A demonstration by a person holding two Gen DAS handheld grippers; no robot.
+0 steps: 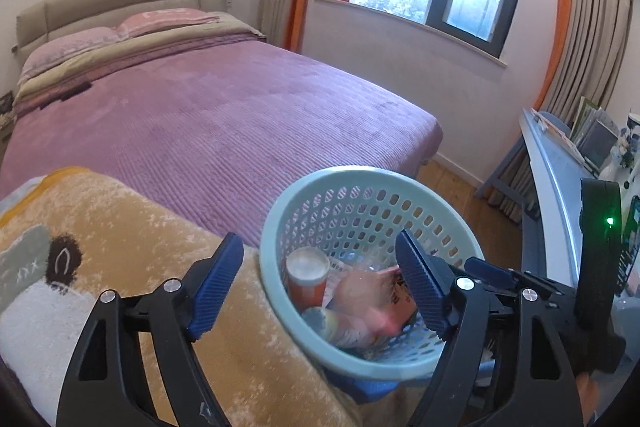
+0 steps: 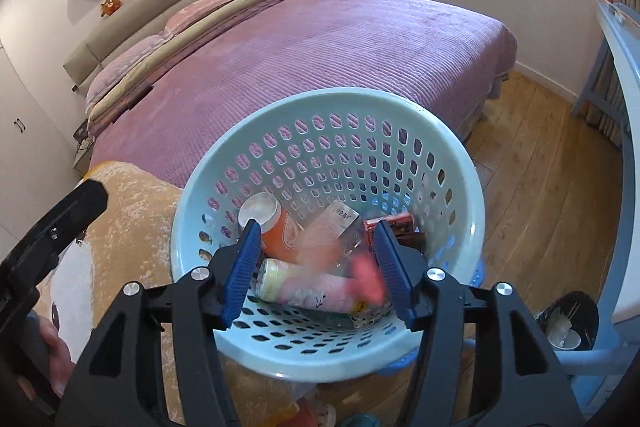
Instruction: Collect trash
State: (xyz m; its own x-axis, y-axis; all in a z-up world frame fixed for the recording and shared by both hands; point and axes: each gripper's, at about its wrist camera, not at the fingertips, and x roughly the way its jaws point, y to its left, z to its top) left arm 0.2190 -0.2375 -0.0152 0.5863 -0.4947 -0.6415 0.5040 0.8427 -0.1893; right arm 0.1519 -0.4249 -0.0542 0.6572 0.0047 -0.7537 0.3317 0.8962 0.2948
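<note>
Each gripper, left gripper (image 1: pixel 320 275) and right gripper (image 2: pixel 316 267), has 2 matte black triangular arms with cut-out windows, each joined by 2 round silver screws. The fingers (image 1: pixel 218 283) carry ribbed blue pads. On the right gripper's housing (image 1: pixel 600 227), a small green light (image 1: pixel 609 221) glows.

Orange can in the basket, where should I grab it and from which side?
Grip the orange can across its round body, coming from above through the open top of the basket. It lies tilted against the perforated wall, pale end up, so only its upper side is clear.
</note>
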